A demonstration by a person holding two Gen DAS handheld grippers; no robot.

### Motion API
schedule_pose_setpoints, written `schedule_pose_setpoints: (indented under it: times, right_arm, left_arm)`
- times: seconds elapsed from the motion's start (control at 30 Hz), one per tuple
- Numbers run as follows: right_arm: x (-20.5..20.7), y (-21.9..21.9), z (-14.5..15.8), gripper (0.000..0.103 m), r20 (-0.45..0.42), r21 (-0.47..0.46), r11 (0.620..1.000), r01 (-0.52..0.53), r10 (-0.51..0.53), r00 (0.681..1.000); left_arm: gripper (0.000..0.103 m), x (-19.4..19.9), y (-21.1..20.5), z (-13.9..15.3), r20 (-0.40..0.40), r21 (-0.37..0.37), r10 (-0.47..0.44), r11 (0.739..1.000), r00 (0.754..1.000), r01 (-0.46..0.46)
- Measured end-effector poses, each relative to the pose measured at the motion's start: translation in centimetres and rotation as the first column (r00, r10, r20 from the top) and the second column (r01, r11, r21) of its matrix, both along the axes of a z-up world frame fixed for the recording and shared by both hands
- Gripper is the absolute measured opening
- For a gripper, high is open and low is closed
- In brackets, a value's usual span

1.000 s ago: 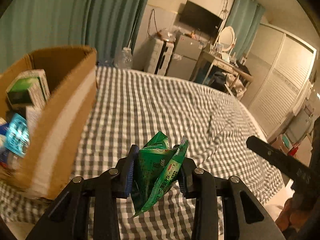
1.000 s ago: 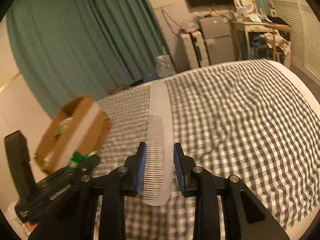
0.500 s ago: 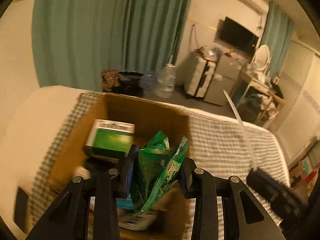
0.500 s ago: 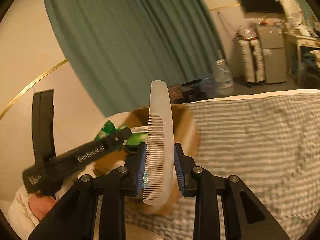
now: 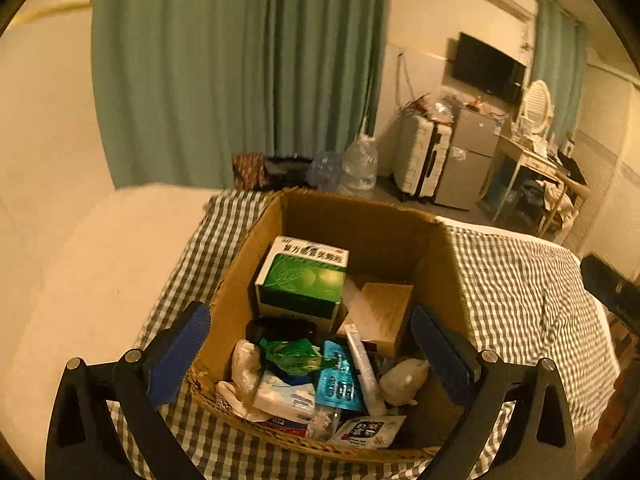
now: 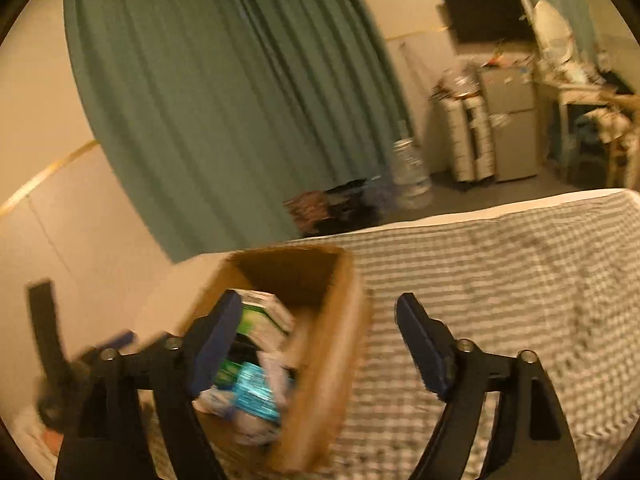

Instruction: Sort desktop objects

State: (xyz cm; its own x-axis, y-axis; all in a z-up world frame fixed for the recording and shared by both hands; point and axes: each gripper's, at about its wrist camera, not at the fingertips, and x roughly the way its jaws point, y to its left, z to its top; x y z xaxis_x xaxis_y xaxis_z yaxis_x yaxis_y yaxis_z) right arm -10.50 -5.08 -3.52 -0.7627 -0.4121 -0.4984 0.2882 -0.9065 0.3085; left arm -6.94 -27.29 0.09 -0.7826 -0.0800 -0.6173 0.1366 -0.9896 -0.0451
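My left tool (image 5: 310,344) hangs over the open brown cardboard box (image 5: 360,216), jaws opening wide, blue pads either side of the box mouth, nothing between them. My right tool (image 6: 320,340) is also opening wide with nothing in it, pointed at the same box from its side (this view is blurred).

Inside the box, nearest me: a crumpled green foil snack packet (image 5: 296,356) lying loose on the heap, a shiny blue blister pack (image 5: 338,384) just beside it, a white tissue pack (image 5: 286,398), a slim white tube (image 5: 362,368) slanted across the pile, and a small white printed sachet (image 5: 370,430) at the near edge. Further in, a green-and-white medicine carton (image 5: 304,276) stands against a plain tan carton (image 5: 386,312). I cannot pick out a comb in the heap.

The box sits on a bed with a grey-and-white checked cover (image 5: 520,292), near its corner.

Beyond: teal curtains (image 5: 224,72), a large clear water bottle (image 5: 360,164) on the floor, a white suitcase (image 5: 420,160), a wall-mounted black television (image 5: 486,66).
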Motion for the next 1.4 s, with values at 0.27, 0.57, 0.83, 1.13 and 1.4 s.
schedule_pose_setpoints:
  times: [0.27,0.57,0.83,1.13,1.4]
  right_arm:
    - [7.0,3.6,-4.0,0.103,0.007,0.115,0.979,0.167,-0.169,0.986]
    - [10.0,4.5,-4.3,0.102,-0.031,0.244,0.951,0.187,-0.186,0.982]
    - [10.8,4.4,-4.6,0.103,-0.004,0.239,0.950,0.202,-0.207,0.978]
    - [10.9,3.7,-4.7,0.103,-0.003,0.259,0.947,0.192,-0.198,0.980]
    - [10.9,3.5,-5.1,0.103,0.017,0.272,0.947,0.173,-0.184,0.983]
  left_arm:
    - [0.103,7.4,8.2,-0.7,-0.136,-0.153,-0.027,0.988,0.990,0.006]
    - [0.103,10.2,11.3,-1.4,-0.127,-0.192,-0.025,0.981,0.992,0.001]
    - [0.103,10.6,10.8,-1.9,-0.103,-0.161,-0.017,0.987,0.995,0.001]
    - [0.103,10.8,10.2,-1.9,-0.099,-0.109,0.011,0.994,0.995,-0.022]
    - [0.103,11.2,9.2,-2.0,-0.102,-0.045,0.042,0.998,0.994,-0.047]
